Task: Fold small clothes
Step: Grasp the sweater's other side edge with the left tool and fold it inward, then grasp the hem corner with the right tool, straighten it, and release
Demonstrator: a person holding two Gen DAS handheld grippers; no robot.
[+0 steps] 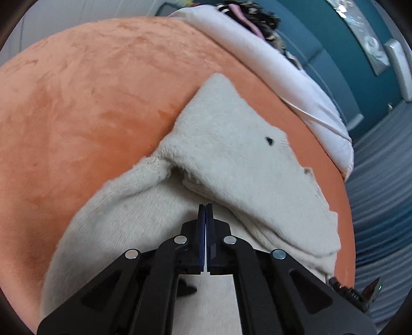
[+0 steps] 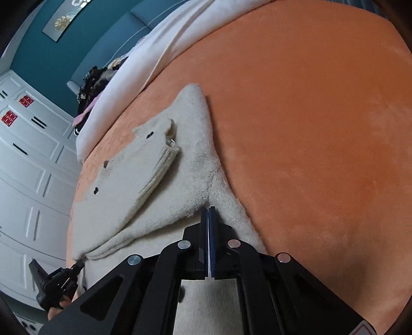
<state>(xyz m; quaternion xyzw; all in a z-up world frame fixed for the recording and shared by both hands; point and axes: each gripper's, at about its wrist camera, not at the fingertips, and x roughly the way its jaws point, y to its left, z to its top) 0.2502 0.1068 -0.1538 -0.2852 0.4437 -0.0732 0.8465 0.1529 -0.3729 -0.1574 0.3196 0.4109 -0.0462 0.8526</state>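
- While its two black fingers are pressing together with only a thin slit between the blue pads, the left gripper (image 1: pixel 205 206) is pinching the near hem of the cream fleece baby garment (image 1: pixel 231 154).
- Beside it along that same hem, the right gripper (image 2: pixel 209 209) is clamping its jaws flat together on the fleece (image 2: pixel 180 180), just where a fold ridge is rising from the cloth.
- A ribbed cuff (image 2: pixel 159 170) is lying across the middle of the garment, and small dark buttons (image 2: pixel 95 191) are showing along the garment's far-left edge in the right wrist view.
- The garment is lying spread on the orange plush blanket (image 1: pixel 90 103), which is surrounding it on all far sides.
- Beyond the garment, a white quilt (image 1: pixel 283 74) is bordering the blanket, with a dark pile of clothes (image 1: pixel 257 20) sitting on it.
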